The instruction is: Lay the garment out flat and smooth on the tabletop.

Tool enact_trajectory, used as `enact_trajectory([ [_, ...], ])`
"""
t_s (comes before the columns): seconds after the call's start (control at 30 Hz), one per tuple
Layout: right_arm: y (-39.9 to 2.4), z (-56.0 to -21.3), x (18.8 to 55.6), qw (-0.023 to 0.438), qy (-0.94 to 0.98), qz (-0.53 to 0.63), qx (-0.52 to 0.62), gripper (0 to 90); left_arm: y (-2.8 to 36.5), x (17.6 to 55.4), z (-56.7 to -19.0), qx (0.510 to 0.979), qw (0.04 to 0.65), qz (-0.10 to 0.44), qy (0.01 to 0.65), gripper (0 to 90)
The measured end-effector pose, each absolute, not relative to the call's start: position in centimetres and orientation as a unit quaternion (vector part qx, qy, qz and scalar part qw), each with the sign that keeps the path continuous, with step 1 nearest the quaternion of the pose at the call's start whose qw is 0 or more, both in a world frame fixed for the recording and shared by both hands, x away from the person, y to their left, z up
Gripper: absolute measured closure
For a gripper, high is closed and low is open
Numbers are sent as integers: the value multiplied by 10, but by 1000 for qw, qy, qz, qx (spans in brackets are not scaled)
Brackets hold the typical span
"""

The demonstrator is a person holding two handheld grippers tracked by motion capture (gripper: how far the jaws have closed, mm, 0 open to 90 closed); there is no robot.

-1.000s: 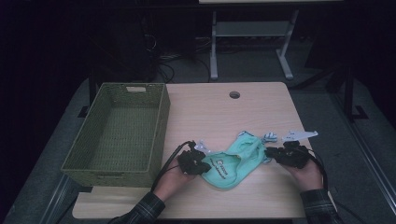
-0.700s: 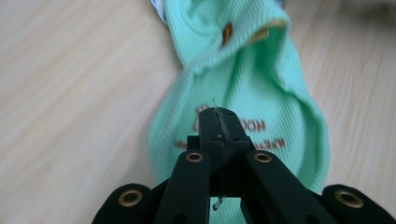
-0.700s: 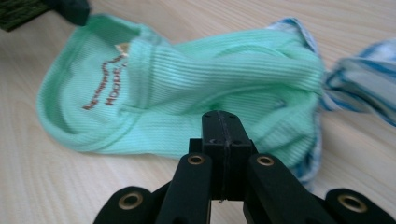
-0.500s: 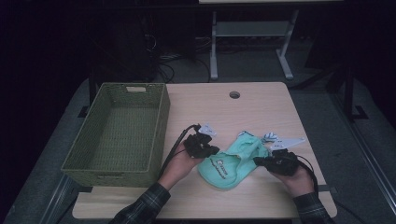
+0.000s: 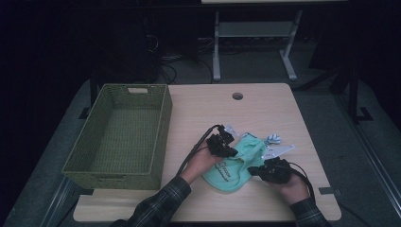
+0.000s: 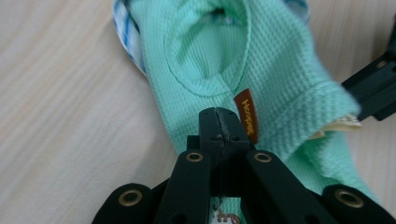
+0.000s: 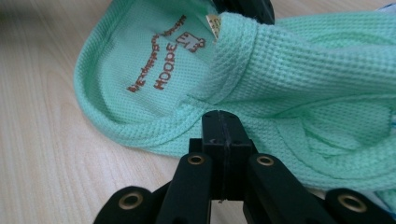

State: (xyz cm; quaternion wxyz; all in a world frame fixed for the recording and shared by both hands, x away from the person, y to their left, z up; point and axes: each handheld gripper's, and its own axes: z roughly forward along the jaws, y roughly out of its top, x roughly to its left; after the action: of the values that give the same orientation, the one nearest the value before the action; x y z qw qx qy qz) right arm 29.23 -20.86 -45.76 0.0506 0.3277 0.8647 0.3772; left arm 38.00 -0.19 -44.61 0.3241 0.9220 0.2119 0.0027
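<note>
Both clamped on the garment [image 5: 234, 163] low centre, left gripper [image 5: 229, 151] at its top, right gripper [image 5: 260, 171] at its hem, seemingly for folding before the basket [image 5: 158, 127].

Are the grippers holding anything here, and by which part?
Both are shut on the mint-green waffle-knit garment: the left gripper pinches fabric beside its brown tag, the right gripper pinches a folded ribbed edge.

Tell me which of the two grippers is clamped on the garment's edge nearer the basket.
The left gripper. It pinches the mint-green garment on the side toward the green woven basket, while the right gripper grips the edge nearer the person.
</note>
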Motion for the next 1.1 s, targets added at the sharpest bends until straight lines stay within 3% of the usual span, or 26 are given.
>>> enact_trajectory([
  [0.23, -203, -463, 292, 51, 876, 357, 321, 900, -4, 381, -456, 926, 313, -3, 212, 896],
  [1.1, -213, -465, 295, 51, 880, 344, 323, 900, 35, 410, -457, 912, 295, 85, 271, 897],
])
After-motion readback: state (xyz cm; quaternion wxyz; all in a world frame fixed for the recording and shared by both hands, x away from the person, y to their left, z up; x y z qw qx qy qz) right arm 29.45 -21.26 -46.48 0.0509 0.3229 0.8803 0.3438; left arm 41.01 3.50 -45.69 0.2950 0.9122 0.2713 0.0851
